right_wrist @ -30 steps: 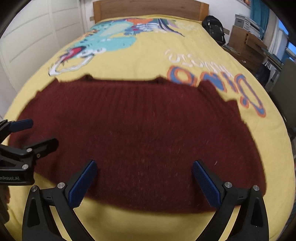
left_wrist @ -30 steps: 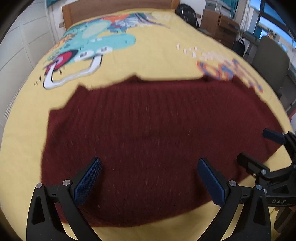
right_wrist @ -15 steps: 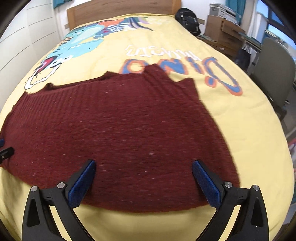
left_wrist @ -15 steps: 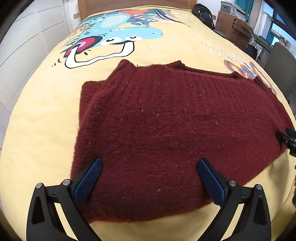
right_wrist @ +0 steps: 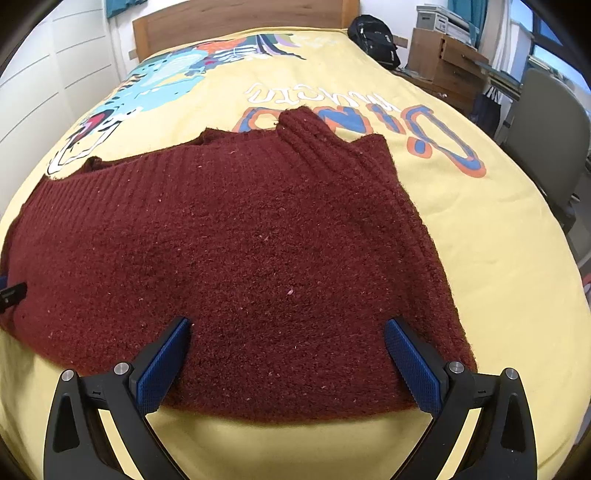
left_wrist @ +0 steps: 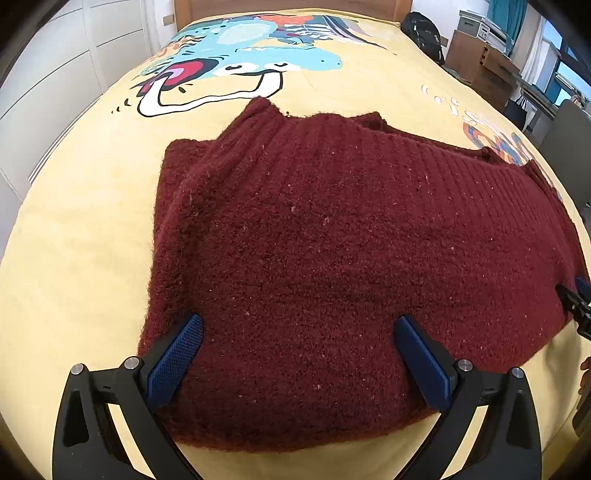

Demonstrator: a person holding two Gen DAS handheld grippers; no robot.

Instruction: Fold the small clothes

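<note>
A dark red knitted sweater [left_wrist: 332, 251] lies flat on the yellow bedspread [left_wrist: 81, 229], its sleeves folded in over the body and its ribbed hem toward the far side. My left gripper [left_wrist: 301, 354] is open over the sweater's near left part, with nothing between its blue pads. In the right wrist view the same sweater [right_wrist: 236, 251] fills the middle, and my right gripper [right_wrist: 288, 354] is open over its near right part. Each gripper's tip shows at the edge of the other view.
The bedspread [right_wrist: 480, 258] carries a cartoon dinosaur print [left_wrist: 236, 59] and coloured lettering [right_wrist: 369, 118]. A wooden headboard [right_wrist: 236, 22] stands at the far end. A black backpack [right_wrist: 373, 33], wooden drawers [right_wrist: 447, 62] and a grey chair [right_wrist: 546, 125] sit to the right.
Both grippers have moved apart, the left toward the sweater's left side and the right toward its right side, and come lower and closer. The sweater lies still.
</note>
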